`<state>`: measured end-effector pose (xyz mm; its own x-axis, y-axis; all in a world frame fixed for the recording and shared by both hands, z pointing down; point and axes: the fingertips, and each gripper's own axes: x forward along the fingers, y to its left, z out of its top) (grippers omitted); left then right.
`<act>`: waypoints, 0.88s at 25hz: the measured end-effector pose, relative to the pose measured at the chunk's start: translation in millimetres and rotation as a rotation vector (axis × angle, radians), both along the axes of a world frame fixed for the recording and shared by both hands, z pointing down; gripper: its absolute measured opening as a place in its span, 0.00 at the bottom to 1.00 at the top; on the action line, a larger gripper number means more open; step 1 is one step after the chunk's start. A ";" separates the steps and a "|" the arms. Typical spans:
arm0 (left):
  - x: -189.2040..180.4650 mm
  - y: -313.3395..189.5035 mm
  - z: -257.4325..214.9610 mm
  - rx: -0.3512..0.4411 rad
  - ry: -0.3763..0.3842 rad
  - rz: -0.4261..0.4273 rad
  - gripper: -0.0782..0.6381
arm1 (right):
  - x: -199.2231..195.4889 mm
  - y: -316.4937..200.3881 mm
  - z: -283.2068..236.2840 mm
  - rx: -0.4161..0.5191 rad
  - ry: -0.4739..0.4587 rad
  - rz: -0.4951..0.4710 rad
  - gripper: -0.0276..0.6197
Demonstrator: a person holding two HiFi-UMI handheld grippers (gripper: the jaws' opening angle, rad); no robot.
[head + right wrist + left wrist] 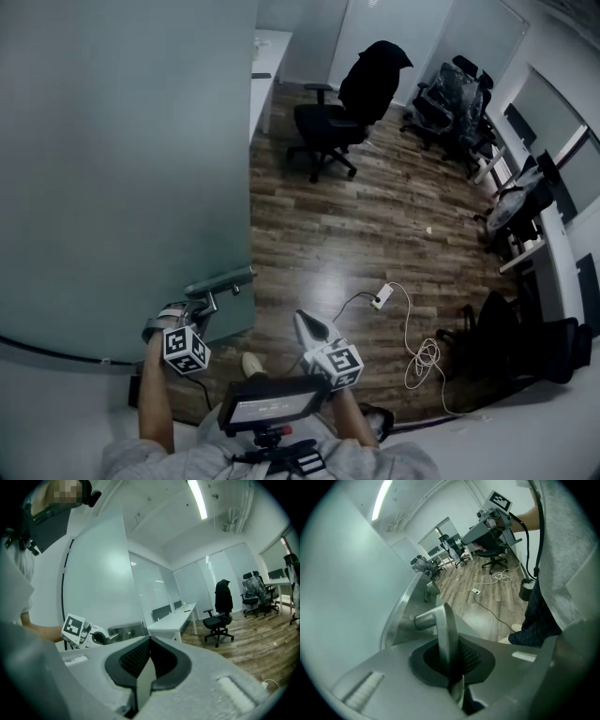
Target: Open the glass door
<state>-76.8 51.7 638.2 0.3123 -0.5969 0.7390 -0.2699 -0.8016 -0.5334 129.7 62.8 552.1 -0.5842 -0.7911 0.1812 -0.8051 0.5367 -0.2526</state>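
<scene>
Left gripper view: left tongs [453, 660] clamped on lever handle [442, 625] of glass door [342, 573]; door panel just left of them, partly open. Right tongs [149, 644] closed, empty, well apart to the right. Risk: smooth lever slips out of pads if pull leaves door's arc; door could swing shut.

Item 1, my left gripper [208, 298]: pale grey moulded shells, black ribbed pads [471, 656] lining the jaws, white marker cube [185, 350] with black square codes at its rear

Item 2, my right gripper [305, 321]: same grey shells and black pads, second marker cube [339, 365] behind the jaws, black cable [540, 531] hanging behind it

Item 3, wear: grey short-sleeved shirt [178, 459], dark finely striped trousers [534, 618], light shoe [253, 364]

Item 4: flat black box [274, 401] on a mount, behind both grippers
</scene>
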 end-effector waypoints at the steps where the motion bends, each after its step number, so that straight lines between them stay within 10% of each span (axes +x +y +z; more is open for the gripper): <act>1: 0.2 1.3 0.0 0.000 -0.001 0.004 0.11 | -1.4 0.6 -3.0 0.002 0.001 -0.003 0.05; 22: 18.0 56.7 1.7 0.005 -0.006 0.073 0.11 | 18.9 29.9 7.7 0.020 0.003 0.011 0.05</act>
